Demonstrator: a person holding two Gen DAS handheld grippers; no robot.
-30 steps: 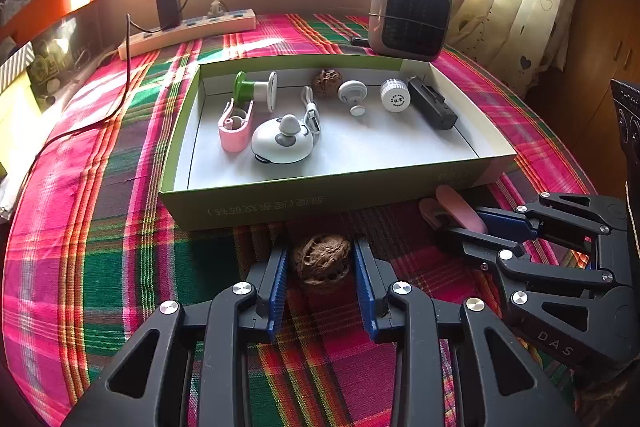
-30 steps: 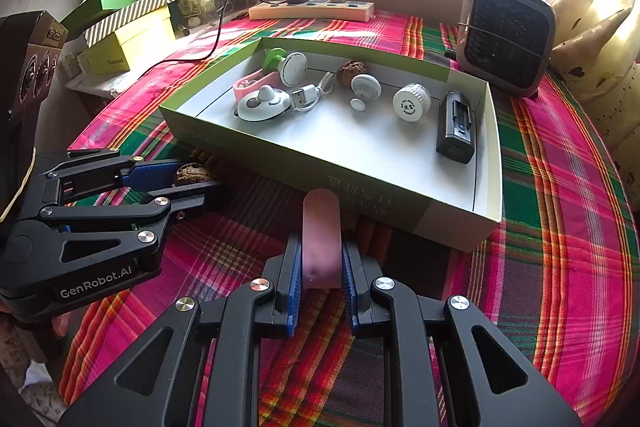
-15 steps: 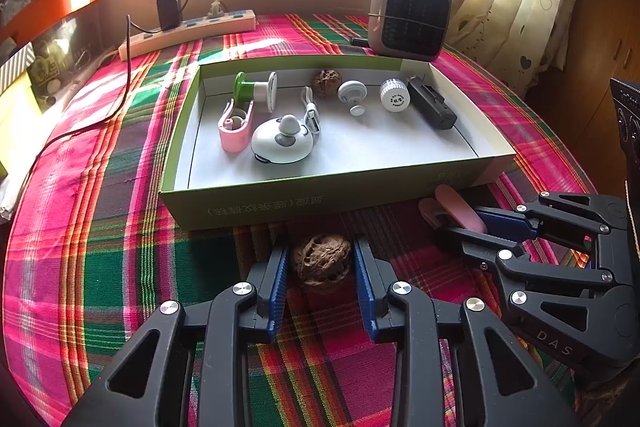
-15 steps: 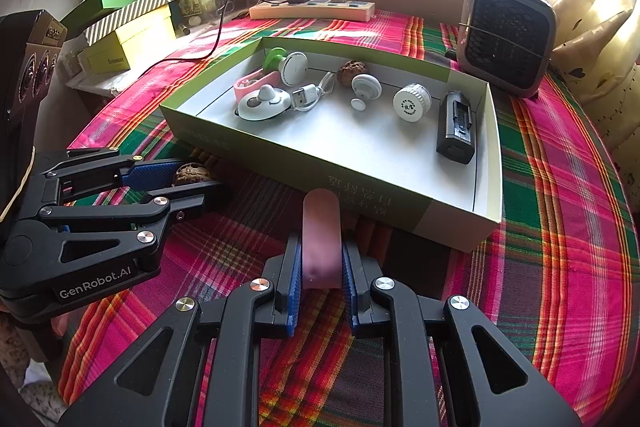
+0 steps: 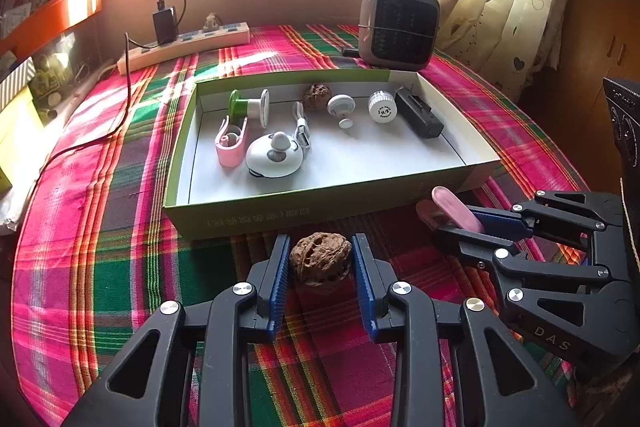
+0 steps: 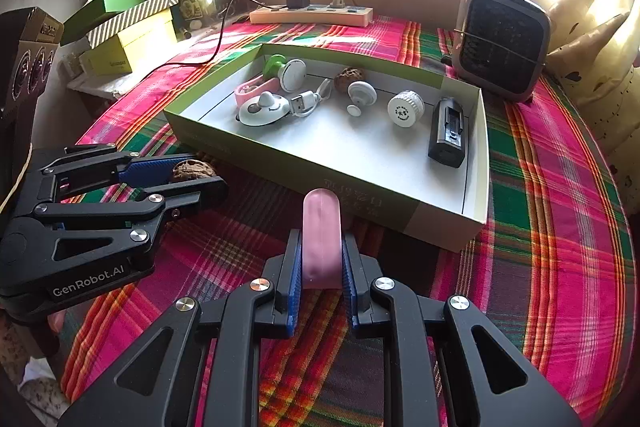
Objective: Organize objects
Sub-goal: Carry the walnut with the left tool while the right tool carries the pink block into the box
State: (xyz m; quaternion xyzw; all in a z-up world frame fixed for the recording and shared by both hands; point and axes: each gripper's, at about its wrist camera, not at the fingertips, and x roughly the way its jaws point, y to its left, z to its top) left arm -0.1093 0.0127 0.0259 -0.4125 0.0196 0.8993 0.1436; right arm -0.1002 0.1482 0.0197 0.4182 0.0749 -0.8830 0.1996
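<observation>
Both my grippers are clamped, left gripper (image 5: 320,259) on walnut (image 5: 320,261), right gripper (image 6: 320,263) on pink bar (image 6: 321,239), box (image 5: 320,213) just ahead.

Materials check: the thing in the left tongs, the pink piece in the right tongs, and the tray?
Walnut: natural shell, matte brown, deeply wrinkled. Pink piece: smooth, rounded tip, soft sheen; likely plastic or silicone, can't tell which. Tray: looks like cardboard, thin folded walls, green printed outside, plain white inside.

A heater (image 5: 398,27) and power strip (image 5: 184,47) stand on the plaid tablecloth (image 5: 100,227).
</observation>
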